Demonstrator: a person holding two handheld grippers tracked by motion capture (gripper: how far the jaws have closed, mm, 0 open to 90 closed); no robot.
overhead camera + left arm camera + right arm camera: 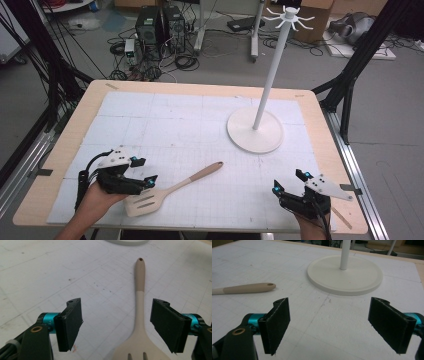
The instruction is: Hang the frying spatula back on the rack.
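Observation:
A beige slotted spatula (170, 189) lies flat on the white gridded mat, its blade toward the near edge and its tan handle pointing up and right. My left gripper (145, 171) hovers over the blade end with its jaws wide apart. In the left gripper view the spatula (140, 305) runs up between the jaws of my left gripper (117, 317), nearer the right one, and neither pad touches it. My right gripper (289, 181) rests at the near right, open with nothing in it. The right gripper view shows the gripper (329, 320) over bare mat, and the spatula handle (249, 288) far to its left.
A white hook stand (272, 70) rises from a round base (255, 131) at the right middle of the mat; the base (362, 277) lies ahead of the right gripper. The wooden table edge (320, 120) frames the mat. Computers and cables sit on the floor beyond.

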